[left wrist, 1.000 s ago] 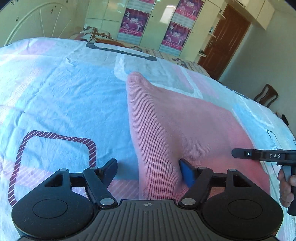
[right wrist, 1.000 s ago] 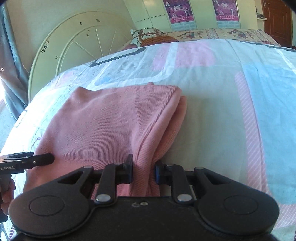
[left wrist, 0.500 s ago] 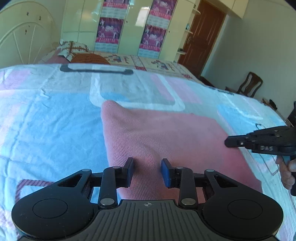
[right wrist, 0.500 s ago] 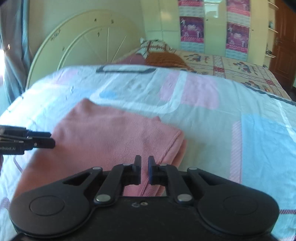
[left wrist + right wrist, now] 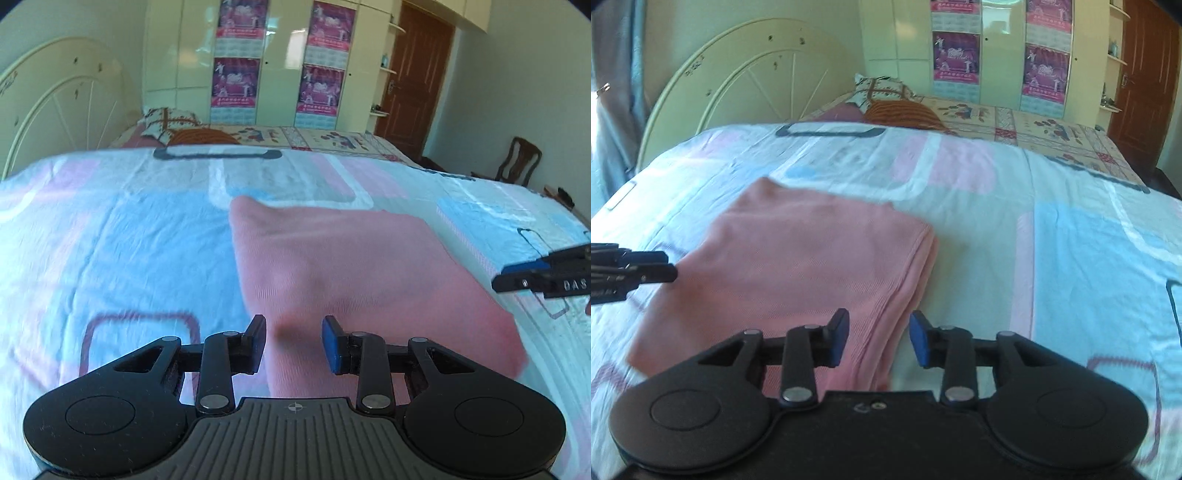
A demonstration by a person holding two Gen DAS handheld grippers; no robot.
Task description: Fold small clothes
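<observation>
A folded pink knit garment [image 5: 354,280] lies flat on the bed; it also shows in the right wrist view [image 5: 798,266], with its folded edge on the right side. My left gripper [image 5: 293,343] is open above the garment's near left edge and holds nothing. My right gripper [image 5: 877,338] is open above the garment's near right edge and holds nothing. Each gripper's tips show at the edge of the other's view, the right one [image 5: 532,275] and the left one [image 5: 639,273].
The bed is covered by a patchwork sheet [image 5: 110,240] in blue, pink and white. A white headboard [image 5: 750,88] stands far left, with pillows [image 5: 886,99] beyond. Wardrobes with posters [image 5: 280,62], a brown door [image 5: 417,77] and a chair [image 5: 517,158] stand at the back.
Both grippers have let go of the pink garment and opened. They have lifted and drawn back from it, and the garment now lies flat on the bed.
</observation>
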